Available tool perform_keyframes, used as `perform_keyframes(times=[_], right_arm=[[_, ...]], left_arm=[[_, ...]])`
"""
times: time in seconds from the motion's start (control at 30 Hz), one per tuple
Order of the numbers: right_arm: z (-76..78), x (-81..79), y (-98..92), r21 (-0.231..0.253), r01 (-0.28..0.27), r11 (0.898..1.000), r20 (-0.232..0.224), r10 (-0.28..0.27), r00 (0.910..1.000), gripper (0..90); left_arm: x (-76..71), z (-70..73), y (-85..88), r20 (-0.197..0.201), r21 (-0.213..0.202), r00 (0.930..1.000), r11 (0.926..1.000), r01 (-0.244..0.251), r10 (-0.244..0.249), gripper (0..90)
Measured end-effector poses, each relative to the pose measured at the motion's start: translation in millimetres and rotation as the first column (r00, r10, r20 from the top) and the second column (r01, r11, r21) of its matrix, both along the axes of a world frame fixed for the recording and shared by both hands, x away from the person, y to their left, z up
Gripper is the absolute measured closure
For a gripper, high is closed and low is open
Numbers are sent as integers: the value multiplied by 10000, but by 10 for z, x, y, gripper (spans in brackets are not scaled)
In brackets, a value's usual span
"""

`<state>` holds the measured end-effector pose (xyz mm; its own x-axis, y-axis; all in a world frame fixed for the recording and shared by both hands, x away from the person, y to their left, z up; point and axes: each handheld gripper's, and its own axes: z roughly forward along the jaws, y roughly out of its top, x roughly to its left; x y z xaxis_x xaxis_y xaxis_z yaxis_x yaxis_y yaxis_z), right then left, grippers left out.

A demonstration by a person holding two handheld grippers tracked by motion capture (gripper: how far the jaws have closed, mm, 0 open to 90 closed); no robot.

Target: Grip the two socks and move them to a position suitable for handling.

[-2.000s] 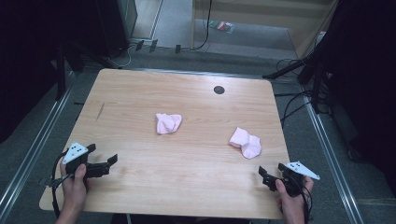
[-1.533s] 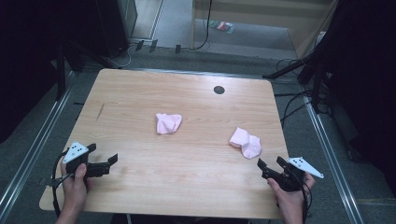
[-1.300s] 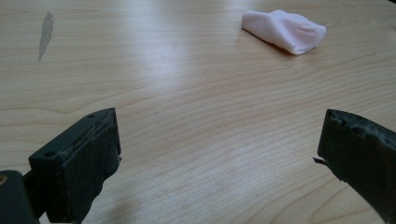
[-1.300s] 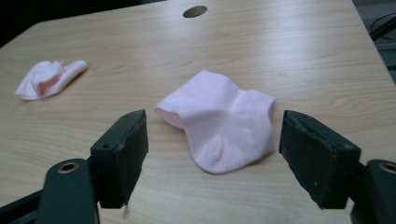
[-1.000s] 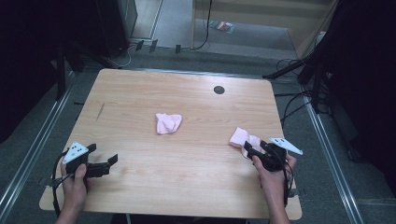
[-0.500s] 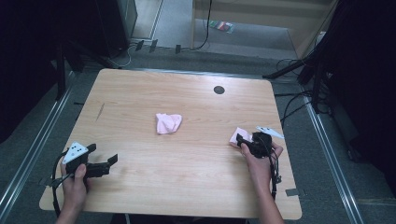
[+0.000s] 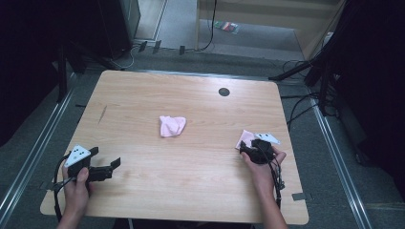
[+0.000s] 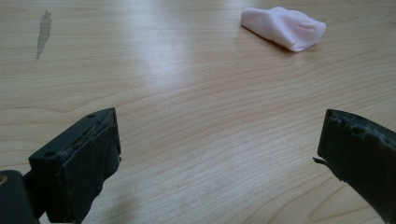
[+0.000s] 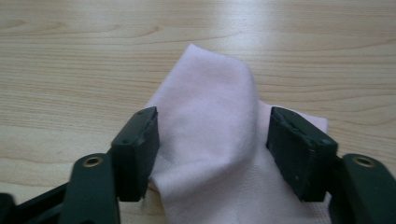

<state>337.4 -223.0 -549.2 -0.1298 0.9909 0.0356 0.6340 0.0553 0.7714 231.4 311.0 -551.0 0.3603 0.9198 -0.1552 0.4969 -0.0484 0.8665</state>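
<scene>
The right hand-held gripper (image 9: 212,154) is straddling the pink sock (image 9: 219,154) near the table's (image 7: 191,191) right edge, jaws just closing in, pads still not pressing the cloth. The left hand-held gripper (image 8: 219,163) is hovering wide apart at the near left corner, well away from the second pink sock (image 7: 171,125) mid-table.

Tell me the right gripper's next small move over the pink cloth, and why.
Probably close the jaws. The right gripper is down at the pink cloth near the table's right edge, its jaws, which have just been closing, straddling a raised fold without visibly pinching it. The left gripper sits open and idle.
</scene>
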Motion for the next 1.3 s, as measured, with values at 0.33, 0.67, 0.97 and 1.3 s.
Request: perform_keyframes(times=[0.33, 0.67, 0.97, 1.3], right_arm=[[6, -53, -105, 314, 452, 9985, 165, -458, 9988, 756], [198, -221, -154, 1369, -222, 9903, 923, 96, 9957, 805], [601, -444, 39, 1014, -1274, 9867, 1813, 1076, 9775, 805], [823, -645, 228, 1171, -2141, 9698, 2226, 1845, 9573, 805]], left_arm=[[2, 0, -2, -71, 16, 9999, 10000, -94, 94, 0], [1, 0, -1, -62, -31, 9999, 9999, -107, 107, 0], [1, -1, 0, -62, -46, 10000, 10000, -71, 70, 0], [-2, -1, -1, -32, -91, 9999, 9999, -143, 143, 0]])
